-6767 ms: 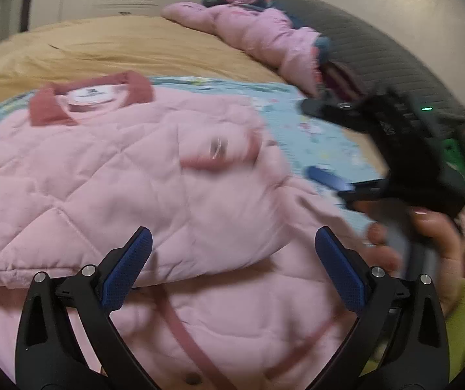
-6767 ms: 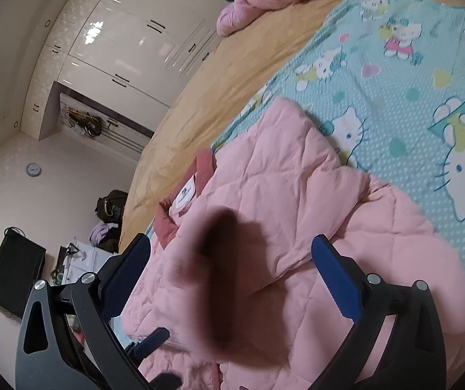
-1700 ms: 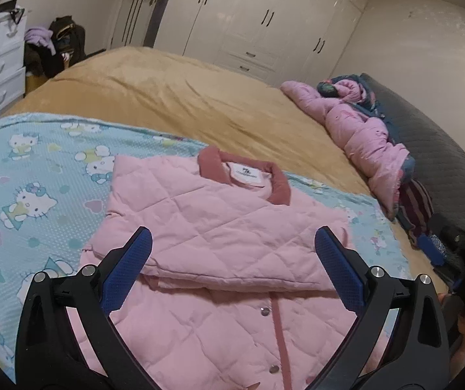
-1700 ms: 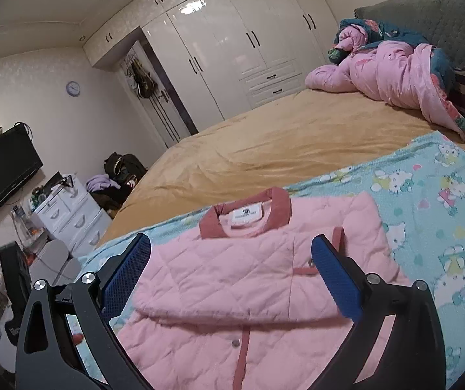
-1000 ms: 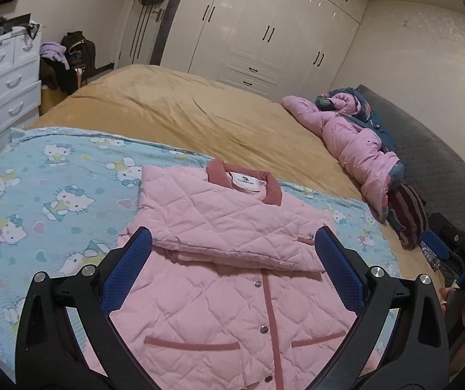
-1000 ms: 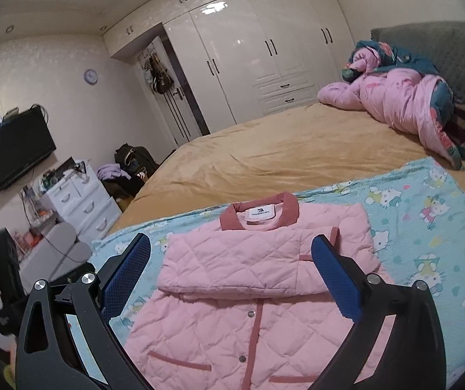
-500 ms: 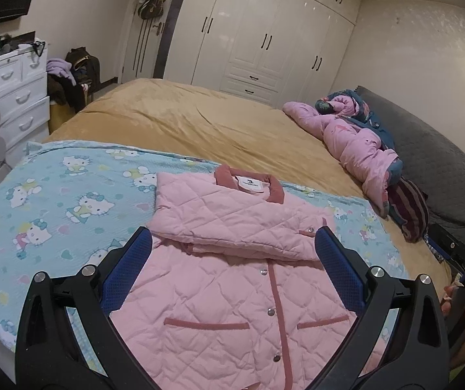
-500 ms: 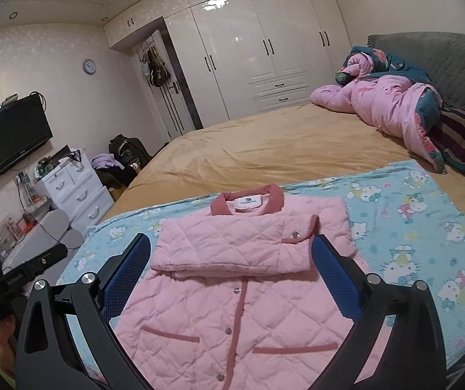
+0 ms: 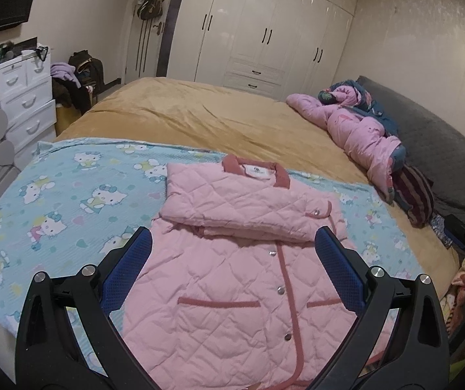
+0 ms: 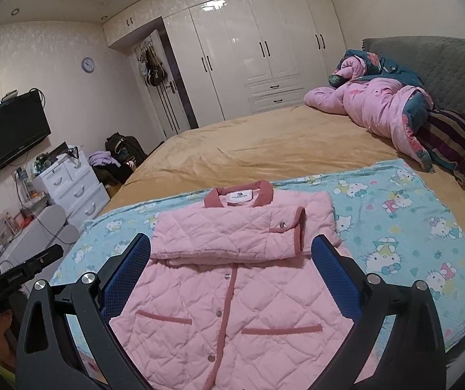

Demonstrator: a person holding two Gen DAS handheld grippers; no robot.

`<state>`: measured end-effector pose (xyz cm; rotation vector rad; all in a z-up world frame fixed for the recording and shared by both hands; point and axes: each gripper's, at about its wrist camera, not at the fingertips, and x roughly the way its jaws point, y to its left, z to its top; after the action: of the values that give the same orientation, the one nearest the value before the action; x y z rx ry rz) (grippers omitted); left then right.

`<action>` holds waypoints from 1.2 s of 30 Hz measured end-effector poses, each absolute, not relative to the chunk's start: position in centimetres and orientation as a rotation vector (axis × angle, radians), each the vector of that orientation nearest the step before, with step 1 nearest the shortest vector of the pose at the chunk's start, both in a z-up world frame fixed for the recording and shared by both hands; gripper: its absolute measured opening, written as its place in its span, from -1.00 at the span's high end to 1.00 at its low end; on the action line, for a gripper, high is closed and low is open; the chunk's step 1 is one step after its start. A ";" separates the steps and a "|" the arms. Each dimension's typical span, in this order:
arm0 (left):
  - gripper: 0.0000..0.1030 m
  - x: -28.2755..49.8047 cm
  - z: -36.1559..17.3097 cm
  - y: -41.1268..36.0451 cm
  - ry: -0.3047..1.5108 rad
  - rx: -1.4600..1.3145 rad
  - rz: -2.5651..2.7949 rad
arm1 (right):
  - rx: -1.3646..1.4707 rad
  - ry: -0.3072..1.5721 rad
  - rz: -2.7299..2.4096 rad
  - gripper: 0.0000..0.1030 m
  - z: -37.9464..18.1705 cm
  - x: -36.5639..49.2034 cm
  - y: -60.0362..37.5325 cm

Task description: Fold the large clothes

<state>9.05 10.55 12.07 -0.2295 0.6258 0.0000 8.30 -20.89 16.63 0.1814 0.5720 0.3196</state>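
A pink quilted jacket [image 9: 232, 292] with a dark pink collar lies face up on a light blue cartoon-cat sheet [image 9: 70, 201] at the near end of the bed. Both sleeves are folded across its chest [image 9: 248, 208]. It also shows in the right wrist view [image 10: 226, 302], sleeves [image 10: 232, 234] folded the same way. My left gripper [image 9: 232, 256] is open and empty, held back above the jacket's lower half. My right gripper [image 10: 231, 256] is open and empty, also above the jacket's lower half. Neither touches the cloth.
A tan bedspread [image 9: 216, 120] covers the far bed. A pink bundled duvet [image 10: 382, 110] and a striped pillow [image 10: 453, 146] lie at the far right by a grey headboard [image 9: 444, 162]. White drawers [image 10: 73, 185] stand left. The left gripper's body [image 10: 14, 276] shows at lower left.
Both grippers have pulled back and up from the jacket after folding the sleeves across it. The view now takes in the whole jacket and more of the room.
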 end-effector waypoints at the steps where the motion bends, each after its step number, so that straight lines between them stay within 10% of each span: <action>1: -0.82 9.0 11.8 10.6 0.633 -0.225 0.004 | 0.181 0.579 0.317 -0.92 16.3 8.2 -21.1; 36: -0.82 4.5 1.1 10.8 0.852 -0.082 0.117 | 0.142 0.822 0.218 -0.92 4.5 5.9 -27.3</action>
<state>4.46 10.80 1.09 -0.0823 0.8524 0.1166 5.86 -27.33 4.52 0.1422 0.8224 0.2177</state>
